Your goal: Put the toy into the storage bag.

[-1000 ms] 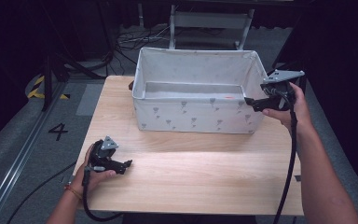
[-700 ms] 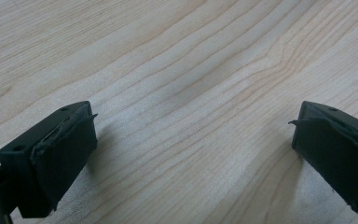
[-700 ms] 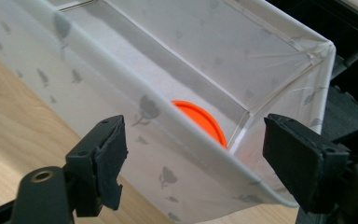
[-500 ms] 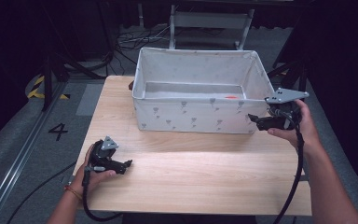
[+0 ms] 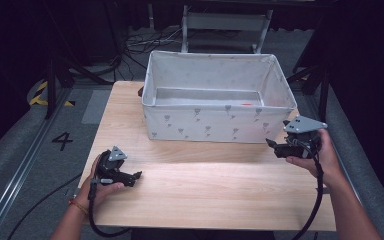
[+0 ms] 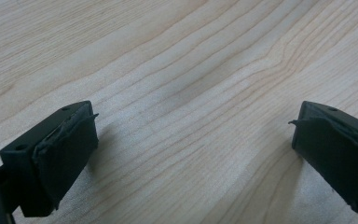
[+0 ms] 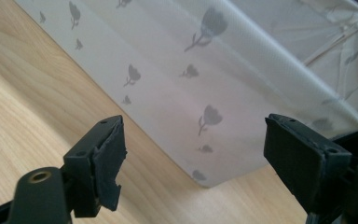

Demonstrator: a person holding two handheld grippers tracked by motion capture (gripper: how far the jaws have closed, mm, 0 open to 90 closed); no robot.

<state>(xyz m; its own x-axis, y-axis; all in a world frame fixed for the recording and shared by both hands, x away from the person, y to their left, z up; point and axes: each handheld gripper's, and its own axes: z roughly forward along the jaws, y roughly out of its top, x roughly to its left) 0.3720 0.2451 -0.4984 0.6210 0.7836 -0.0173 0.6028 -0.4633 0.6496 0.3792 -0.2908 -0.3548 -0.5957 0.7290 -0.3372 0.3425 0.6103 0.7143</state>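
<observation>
Both tongs gape empty; right tongs (image 5: 271, 144) have dropped from the fabric bin's (image 5: 215, 125) rim to its corner.

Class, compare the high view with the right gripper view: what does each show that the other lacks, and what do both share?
High view alone: the fabric bin's open inside with a small red item on its floor, the left gripper resting open on the table, and both hands. Right gripper view alone: a close look at the right gripper's spread pads with nothing between them. Both: the bin's tulip-printed wall and the wooden table.
</observation>
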